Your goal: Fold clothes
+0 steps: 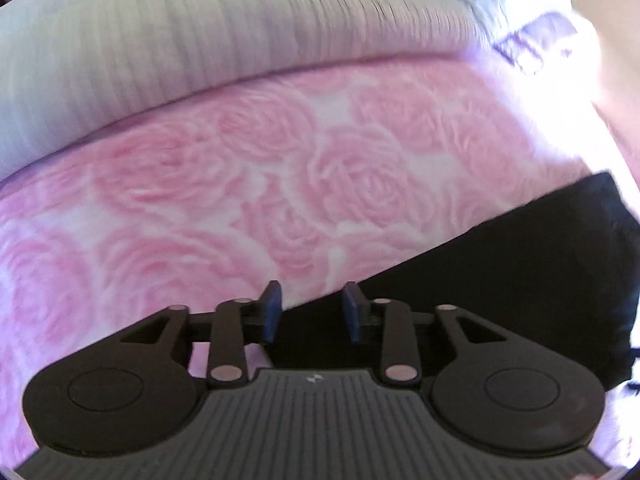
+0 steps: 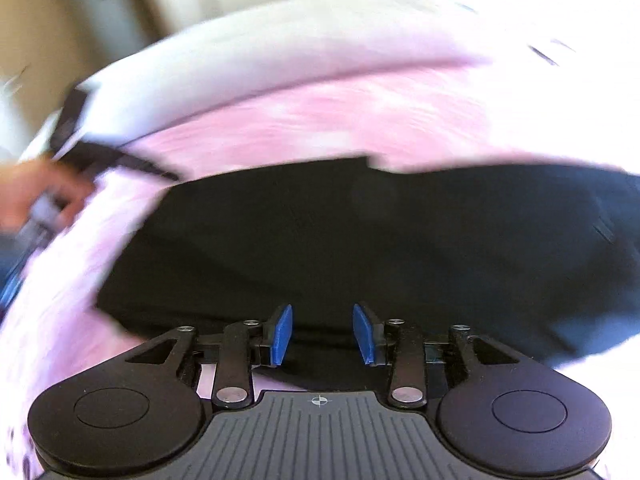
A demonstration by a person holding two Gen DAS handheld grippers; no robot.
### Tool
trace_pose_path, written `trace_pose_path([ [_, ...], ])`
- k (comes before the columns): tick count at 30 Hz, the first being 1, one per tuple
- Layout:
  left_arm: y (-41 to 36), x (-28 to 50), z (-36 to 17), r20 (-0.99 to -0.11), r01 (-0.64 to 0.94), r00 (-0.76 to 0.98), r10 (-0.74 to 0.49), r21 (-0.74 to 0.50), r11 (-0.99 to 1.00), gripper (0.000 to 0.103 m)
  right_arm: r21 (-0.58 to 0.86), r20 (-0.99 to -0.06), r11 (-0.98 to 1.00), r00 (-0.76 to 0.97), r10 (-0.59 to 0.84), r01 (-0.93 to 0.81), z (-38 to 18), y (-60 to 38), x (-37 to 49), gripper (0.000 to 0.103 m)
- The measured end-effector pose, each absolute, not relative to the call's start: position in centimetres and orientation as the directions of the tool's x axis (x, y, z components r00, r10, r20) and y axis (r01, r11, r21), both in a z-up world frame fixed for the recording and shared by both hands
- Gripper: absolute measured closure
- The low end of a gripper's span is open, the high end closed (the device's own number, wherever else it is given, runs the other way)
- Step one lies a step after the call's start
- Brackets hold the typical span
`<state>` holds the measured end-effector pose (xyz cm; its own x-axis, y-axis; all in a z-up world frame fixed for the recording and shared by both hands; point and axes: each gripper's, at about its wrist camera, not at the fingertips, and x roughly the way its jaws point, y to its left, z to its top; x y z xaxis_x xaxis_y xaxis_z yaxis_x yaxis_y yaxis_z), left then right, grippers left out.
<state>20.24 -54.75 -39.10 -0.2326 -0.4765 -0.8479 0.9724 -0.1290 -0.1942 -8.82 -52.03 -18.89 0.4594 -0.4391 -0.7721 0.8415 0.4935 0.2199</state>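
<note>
Fingers of the right gripper [image 2: 322,334] parted, nothing between the blue pads [image 2: 282,334]; black garment [image 2: 360,240] spread flat just beyond and beneath them, on the pink rose blanket [image 2: 320,120]. Left gripper [image 1: 312,312] likewise parted and empty, one corner of the garment [image 1: 500,264] under its right finger, blanket to the left, striped grey bedding [image 1: 200,40] farther off. Best to settle both pairs of pads over one straight hem, pinch evenly, lift together. Hand [image 2: 36,196] blurred at far left.
</note>
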Motion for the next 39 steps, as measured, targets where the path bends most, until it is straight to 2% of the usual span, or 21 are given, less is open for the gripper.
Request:
trace_pose_path([
  [3,-50.8,21.7,-38.4,-0.844,0.96,-0.269,-0.465,-0.276,-0.055,0.064,0.247,-0.753,0.565,0.523,-0.4,0.787,-19.1,-52.3,-5.7,0.051],
  [8,-43.9,22.4,-41.9,-0.824,0.884,-0.368,-0.431,-0.453,0.111,0.064,0.278,-0.776,0.611,0.548,-0.312,0.742,-20.4,-56.2,-1.0,0.05],
  [9,-43.0,22.2,-42.7,-0.815,0.865,-0.391,-0.427,-0.484,0.133,0.067,0.274,-0.783,0.627,0.548,-0.295,0.729,-20.9,-57.2,0.3,0.05],
  [10,-42.3,21.9,-43.3,-0.808,0.854,-0.399,-0.434,-0.5,0.145,0.077,0.271,-0.789,0.644,0.549,-0.278,0.716,-21.2,-58.3,1.5,0.05],
  [12,-41.1,21.1,-44.1,-0.794,0.849,-0.389,-0.468,-0.506,0.153,0.079,0.268,-0.802,0.675,0.547,-0.239,0.688,-21.9,-60.7,3.8,0.05],
  [18,-39.4,20.1,-44.1,-0.756,0.841,-0.356,-0.549,-0.515,0.164,0.093,0.276,-0.861,0.774,0.505,-0.064,0.57,-25.4,-65.2,12.5,0.05],
  [20,-38.8,20.0,-43.9,-0.742,0.829,-0.35,-0.571,-0.529,0.18,0.094,0.19,-0.893,0.8,0.439,-0.099,0.569,-27.0,-66.3,14.7,0.064],
  [22,-37.9,20.3,-44.0,-0.726,0.804,-0.344,-0.596,-0.556,0.213,0.094,0.147,-0.906,0.794,0.403,-0.131,0.589,-28.0,-68.0,15.8,0.09],
  [24,-37.4,20.6,-44.3,-0.712,0.777,-0.35,-0.608,-0.584,0.236,0.094,0.156,-0.905,0.788,0.405,-0.127,0.596,-27.6,-69.0,16.1,0.092],
  [26,-37.2,20.9,-44.7,-0.704,0.765,-0.36,-0.612,-0.599,0.238,0.094,0.165,-0.905,0.781,0.408,-0.124,0.603,-27.3,-70.0,16.4,0.088],
  [27,-37.2,21.1,-44.7,-0.701,0.764,-0.367,-0.612,-0.602,0.231,0.094,0.161,-0.901,0.799,0.416,-0.121,0.579,-26.8,-70.0,16.6,0.077],
  [28,-37.3,21.2,-44.7,-0.698,0.765,-0.375,-0.611,-0.605,0.222,0.094,0.151,-0.896,0.828,0.428,-0.116,0.54,-26.0,-69.9,16.9,0.059],
  [30,-37.4,21.4,-44.6,-0.693,0.774,-0.384,-0.61,-0.602,0.197,0.094,0.102,-0.889,0.891,0.442,-0.118,0.442,-24.6,-69.4,17.7,0.035],
  [32,-37.3,21.1,-44.4,-0.694,0.796,-0.382,-0.61,-0.582,0.164,0.094,0.069,-0.9,0.941,0.428,-0.085,0.333,-24.4,-69.2,19.4,0.033],
  [36,-37.1,20.7,-44.1,-0.688,0.822,-0.378,-0.619,-0.557,0.117,0.094,0.127,-0.964,0.967,0.256,0.068,0.22,-27.4,-69.9,23.1,0.033],
  [37,-37.0,20.7,-43.9,-0.684,0.823,-0.377,-0.624,-0.557,0.113,0.094,0.141,-0.973,0.967,0.208,0.096,0.213,-28.1,-70.1,23.7,0.04],
  [39,-36.5,20.7,-43.8,-0.677,0.815,-0.371,-0.636,-0.566,0.127,0.094,0.159,-0.981,0.963,0.142,0.129,0.218,-29.2,-70.7,24.5,0.067],
])
